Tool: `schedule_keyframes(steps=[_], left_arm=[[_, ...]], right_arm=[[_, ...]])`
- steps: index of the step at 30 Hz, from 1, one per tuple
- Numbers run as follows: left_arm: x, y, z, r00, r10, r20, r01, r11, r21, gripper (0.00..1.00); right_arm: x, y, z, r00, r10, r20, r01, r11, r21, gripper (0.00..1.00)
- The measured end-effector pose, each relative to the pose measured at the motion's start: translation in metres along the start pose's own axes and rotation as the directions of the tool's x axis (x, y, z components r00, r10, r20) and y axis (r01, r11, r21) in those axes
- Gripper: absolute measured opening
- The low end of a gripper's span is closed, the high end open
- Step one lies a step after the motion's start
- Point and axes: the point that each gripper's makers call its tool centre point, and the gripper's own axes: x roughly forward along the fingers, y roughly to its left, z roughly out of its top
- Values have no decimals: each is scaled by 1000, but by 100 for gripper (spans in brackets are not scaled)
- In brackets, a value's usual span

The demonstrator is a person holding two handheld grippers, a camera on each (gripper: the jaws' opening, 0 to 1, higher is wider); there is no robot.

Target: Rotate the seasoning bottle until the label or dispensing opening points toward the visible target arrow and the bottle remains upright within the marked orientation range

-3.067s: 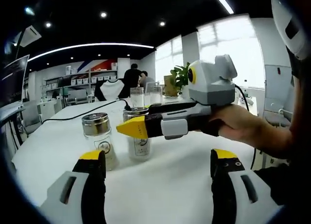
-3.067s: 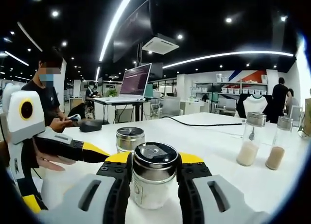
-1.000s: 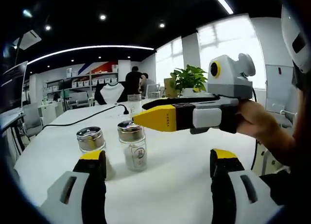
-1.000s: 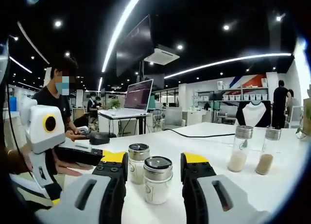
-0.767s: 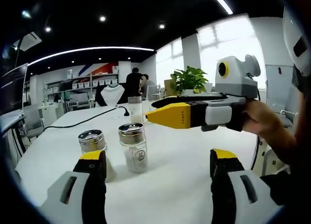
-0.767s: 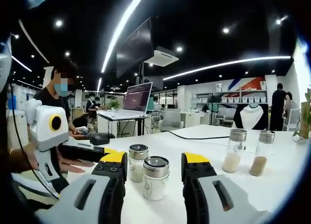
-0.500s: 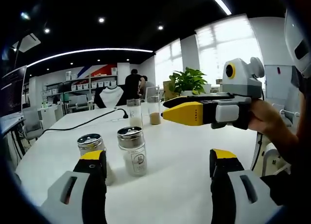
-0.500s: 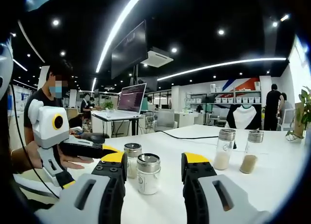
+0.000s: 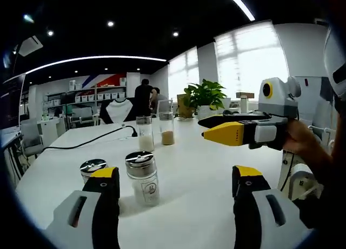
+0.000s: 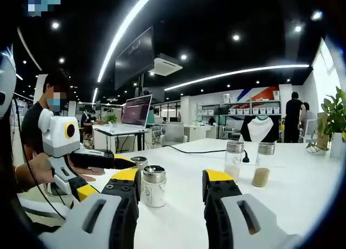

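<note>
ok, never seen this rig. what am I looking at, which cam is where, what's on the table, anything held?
No robot: a person carries a handheld claw in each hand, with a fisheye camera on each looking along its jaws. In the left gripper view, the left claw is open and empty; the right claw enters from the right. The right gripper view shows the right claw open, also empty. On the white table: a short seasoning bottle upright, a second short jar behind it, and two tall shakers farther back.
</note>
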Motion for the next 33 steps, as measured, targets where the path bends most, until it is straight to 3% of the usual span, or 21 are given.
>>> schedule_keyframes(steps=[2,5,15,21,33], left_arm=[[0,0,6,1000,6,23,-5,1000,-11,91],[-1,2,13,999,11,34,-10,1000,-6,91],[-3,13,32,997,44,62,-45,999,20,91],[1,17,32,997,72,32,-74,996,46,91],[10,17,39,996,84,42,-85,996,14,90]], right_arm=[[-5,-1,2,1000,7,-2,-6,1000,28,48],[-10,-5,1,1000,-9,-16,9,1000,7,54],[-31,-24,-6,997,-72,-29,73,997,39,54],[-39,-29,-4,997,-78,-27,79,996,33,53],[-57,-47,-8,992,-120,-29,122,991,54,53]])
